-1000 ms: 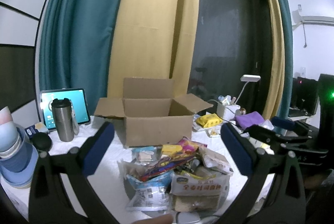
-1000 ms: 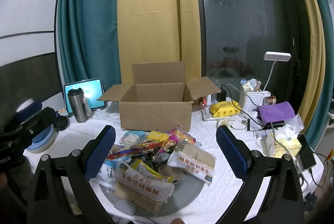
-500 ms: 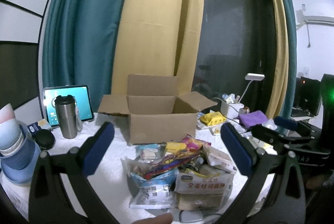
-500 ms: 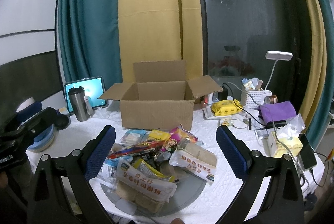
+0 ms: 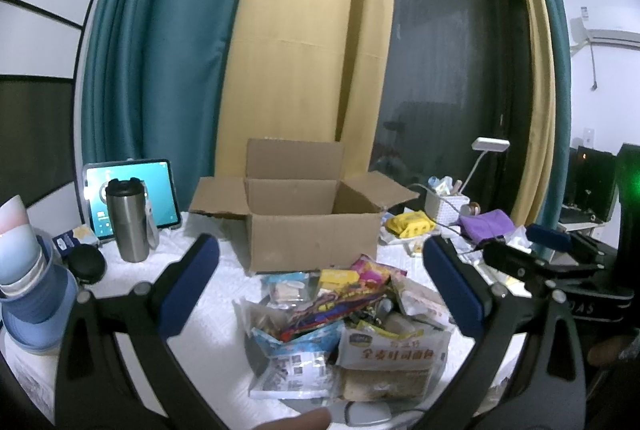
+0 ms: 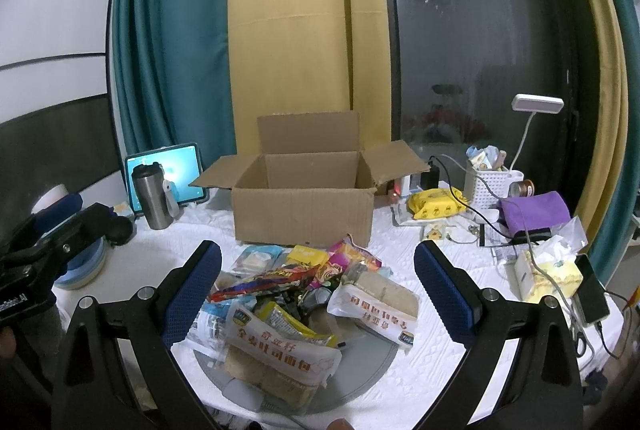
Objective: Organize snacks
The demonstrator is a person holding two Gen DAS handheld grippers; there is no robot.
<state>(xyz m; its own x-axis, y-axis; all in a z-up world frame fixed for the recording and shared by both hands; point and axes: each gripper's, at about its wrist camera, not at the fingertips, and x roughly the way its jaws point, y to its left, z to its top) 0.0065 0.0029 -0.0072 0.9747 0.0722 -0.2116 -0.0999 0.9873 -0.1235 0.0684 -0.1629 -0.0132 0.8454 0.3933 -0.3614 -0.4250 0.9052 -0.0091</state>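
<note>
A heap of snack packets [image 5: 344,326] [image 6: 304,306] lies on a grey round tray [image 6: 360,370] at the table's front. Behind it stands an open cardboard box [image 5: 312,226] [image 6: 304,205], flaps spread, with no contents visible inside. My left gripper [image 5: 320,278] hovers open above the heap, nothing between its blue pads. My right gripper [image 6: 318,278] is likewise open over the heap. Each gripper also shows at the edge of the other's view: the right gripper [image 5: 532,254] at the right of the left wrist view, the left gripper [image 6: 52,230] at the left of the right wrist view.
A steel tumbler [image 5: 128,222] and a tablet [image 5: 160,189] stand at the left, with stacked bowls [image 5: 28,282] nearer. At the right are a yellow packet [image 6: 436,203], a white basket [image 6: 486,181], a purple cloth [image 6: 536,209], a desk lamp [image 6: 536,105], a tissue pack [image 6: 548,274], a phone [image 6: 594,290] and cables.
Both grippers have tilted or dropped slightly, so the box and heap sit a little lower in the left view. Nothing on the table has moved.
</note>
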